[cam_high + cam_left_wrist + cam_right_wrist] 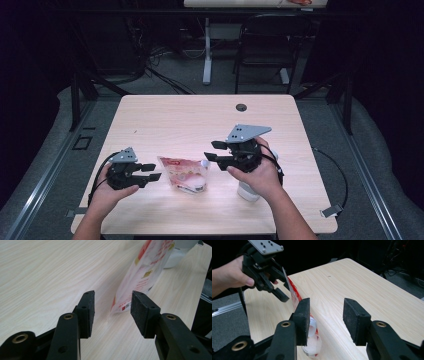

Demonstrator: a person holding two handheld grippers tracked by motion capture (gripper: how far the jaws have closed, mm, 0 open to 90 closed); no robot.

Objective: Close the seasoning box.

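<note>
We see a red-and-white pouch (184,174) with a white spout lying on the light wooden surface (200,115), near its front edge and between the two claws. Its printing is red with small yellow patches, and in the left gripper view the pouch (145,275) shows lines of red writing and a small code-like mark near its bottom corner, all too small and blurred for us to read; what is inside it we cannot tell. In the right gripper view the pouch (312,335) lies just below the near jaw, its white cap end toward the camera. The left claw (152,172) sits just beside the pouch's left edge, its jaws spread with nothing between the pads; the pouch lies just ahead of them, apart from both. The right claw (212,151) hovers above the pouch's spout end, jaws spread wide and empty. Beneath the right hand (260,175) stands a white bottle (247,191), mostly hidden by it; no label is visible. A dark grommet hole (241,107) marks the surface's far side, and a black chair (265,45) stands beyond on the floor.
</note>
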